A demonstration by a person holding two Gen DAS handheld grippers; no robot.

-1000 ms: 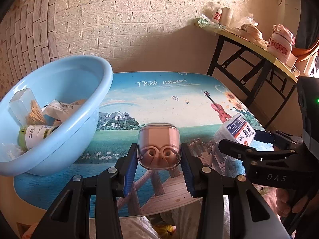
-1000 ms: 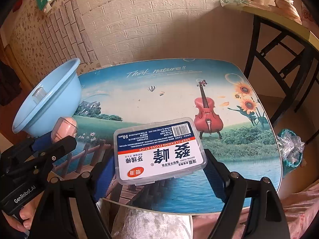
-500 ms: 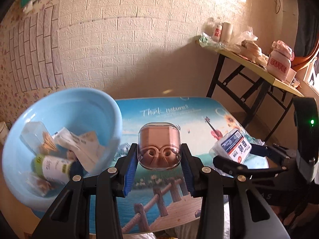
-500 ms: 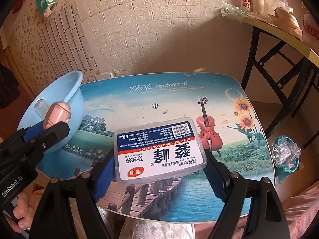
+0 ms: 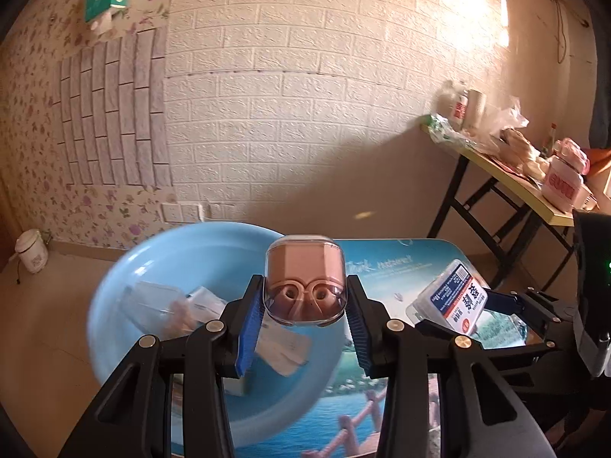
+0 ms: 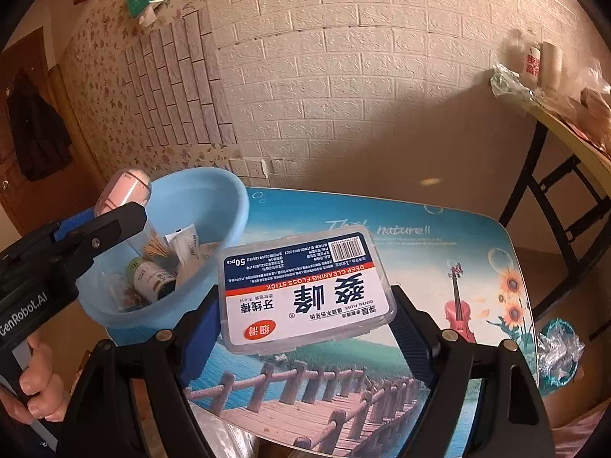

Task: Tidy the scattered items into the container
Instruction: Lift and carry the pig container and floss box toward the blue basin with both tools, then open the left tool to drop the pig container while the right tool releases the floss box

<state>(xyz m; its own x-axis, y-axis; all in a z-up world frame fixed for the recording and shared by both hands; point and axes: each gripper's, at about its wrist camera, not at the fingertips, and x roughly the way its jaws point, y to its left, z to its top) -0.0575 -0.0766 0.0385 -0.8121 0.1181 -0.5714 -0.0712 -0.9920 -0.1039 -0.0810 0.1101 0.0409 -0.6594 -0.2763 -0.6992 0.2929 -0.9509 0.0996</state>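
Basin (image 5: 114, 305) now sits beneath your left fingers (image 5: 355, 328) pinching the pink case (image 5: 304, 282); right fingers (image 6: 410, 343) pinch the floss box (image 6: 305, 290)—release next.

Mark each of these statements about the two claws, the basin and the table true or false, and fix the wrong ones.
1. The left claw grips a pink case with a clear cover. True.
2. The right claw is open with nothing in it. False: it is shut on a floss box.
3. The blue basin has nothing inside. False: a small bottle, toothpicks and packets lie in it.
4. The pink case is held up near the basin, not yet in it. True.
5. The table carries a printed picture with a violin. True.
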